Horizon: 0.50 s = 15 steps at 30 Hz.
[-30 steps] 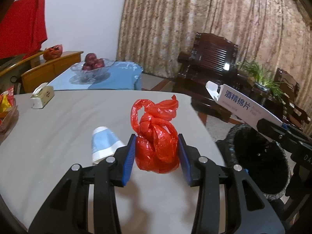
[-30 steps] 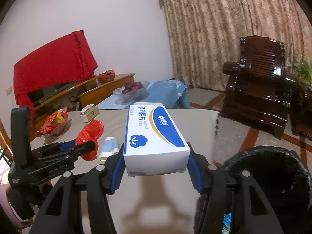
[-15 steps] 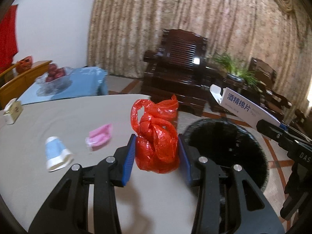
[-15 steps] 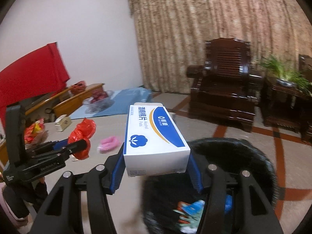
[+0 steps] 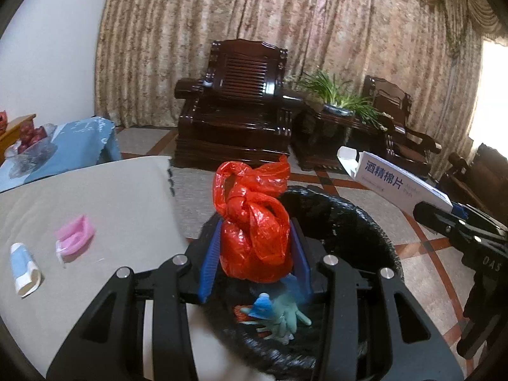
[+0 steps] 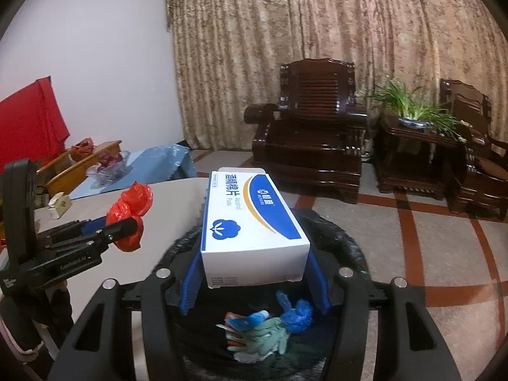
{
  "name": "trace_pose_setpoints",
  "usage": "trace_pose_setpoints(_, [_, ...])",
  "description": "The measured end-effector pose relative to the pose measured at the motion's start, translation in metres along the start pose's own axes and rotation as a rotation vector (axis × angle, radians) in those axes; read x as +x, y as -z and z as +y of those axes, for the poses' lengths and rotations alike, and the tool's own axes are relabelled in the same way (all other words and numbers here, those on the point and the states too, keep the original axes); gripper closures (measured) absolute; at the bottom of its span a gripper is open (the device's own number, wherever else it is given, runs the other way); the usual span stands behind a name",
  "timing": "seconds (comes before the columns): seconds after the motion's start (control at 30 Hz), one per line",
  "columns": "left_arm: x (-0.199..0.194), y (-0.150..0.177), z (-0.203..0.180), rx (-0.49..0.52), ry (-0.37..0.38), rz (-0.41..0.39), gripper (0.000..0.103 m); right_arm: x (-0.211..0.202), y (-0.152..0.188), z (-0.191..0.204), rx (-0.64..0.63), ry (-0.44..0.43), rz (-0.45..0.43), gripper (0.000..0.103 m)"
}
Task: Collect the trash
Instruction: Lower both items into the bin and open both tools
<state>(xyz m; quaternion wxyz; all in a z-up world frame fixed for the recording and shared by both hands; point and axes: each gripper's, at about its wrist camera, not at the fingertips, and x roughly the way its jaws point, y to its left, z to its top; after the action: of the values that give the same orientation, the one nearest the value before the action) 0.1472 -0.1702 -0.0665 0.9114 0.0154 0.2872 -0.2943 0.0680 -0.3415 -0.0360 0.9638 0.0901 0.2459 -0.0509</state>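
You had a grey tabletop (image 5: 111, 197) on your left; a crumpled pink wrapper (image 5: 74, 238) lay on it, with a blue-and-white paper cup (image 5: 23, 268) on its side just beside that, and a small tissue box (image 6: 58, 204) sat further back.

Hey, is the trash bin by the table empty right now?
No, the black-lined trash bin already has a pale green glove and crumpled blue scraps lying at its bottom.
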Motion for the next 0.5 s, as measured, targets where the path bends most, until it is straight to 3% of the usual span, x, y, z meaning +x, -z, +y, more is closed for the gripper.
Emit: trace_pose_setpoints(0.5, [0.066, 0.007, -0.031, 0.034, 0.049, 0.087, 0.063, 0.025, 0.025, -0.043, 0.055, 0.06, 0.076, 0.047])
